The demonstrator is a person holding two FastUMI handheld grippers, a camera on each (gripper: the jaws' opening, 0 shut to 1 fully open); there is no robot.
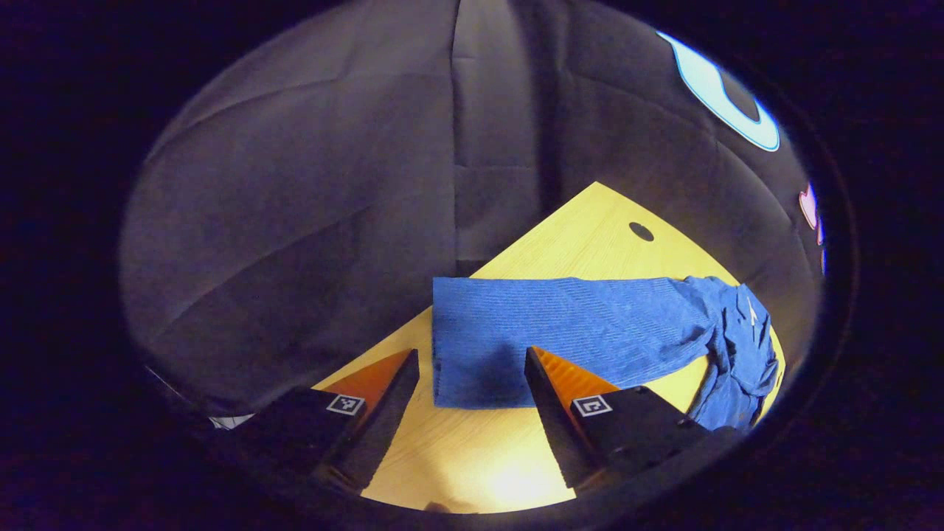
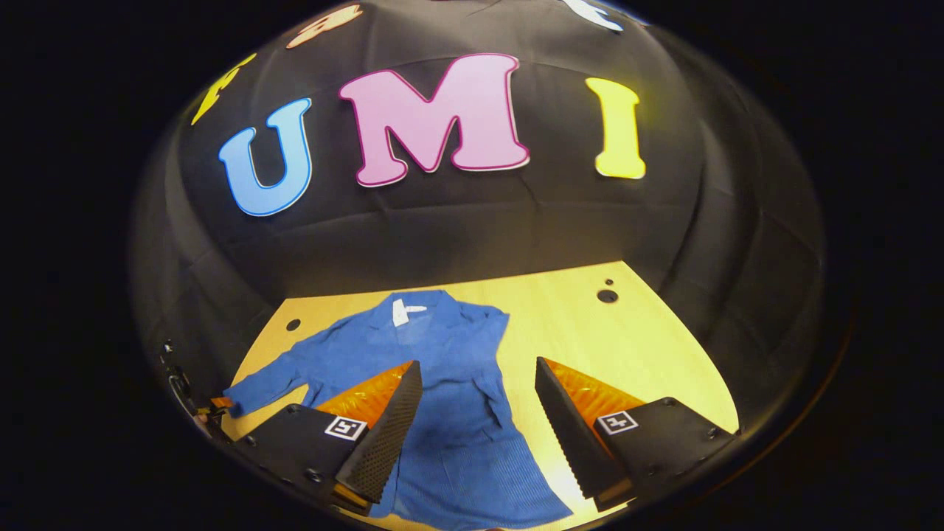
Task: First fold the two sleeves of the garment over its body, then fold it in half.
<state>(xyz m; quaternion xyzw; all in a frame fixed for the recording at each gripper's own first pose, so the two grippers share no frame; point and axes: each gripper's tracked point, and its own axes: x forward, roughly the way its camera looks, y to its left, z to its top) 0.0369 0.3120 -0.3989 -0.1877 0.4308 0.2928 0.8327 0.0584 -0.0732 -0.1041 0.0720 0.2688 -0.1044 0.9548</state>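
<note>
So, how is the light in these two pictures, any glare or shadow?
Left gripper view: a bright glare patch on the yellow wooden table and a dark shadow on the blue knitted garment's sleeve. Right gripper view: evenly lit blue garment, table edges bent by fisheye.

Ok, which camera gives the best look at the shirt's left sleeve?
The left gripper view: the sleeve stretches flat across the table, cuff nearest. The right gripper view shows it small, at the garment's far side.

The blue ribbed garment (image 2: pixel 450 383) lies flat, collar far, one sleeve (image 1: pixel 560 332) stretched sideways, unfolded.
</note>
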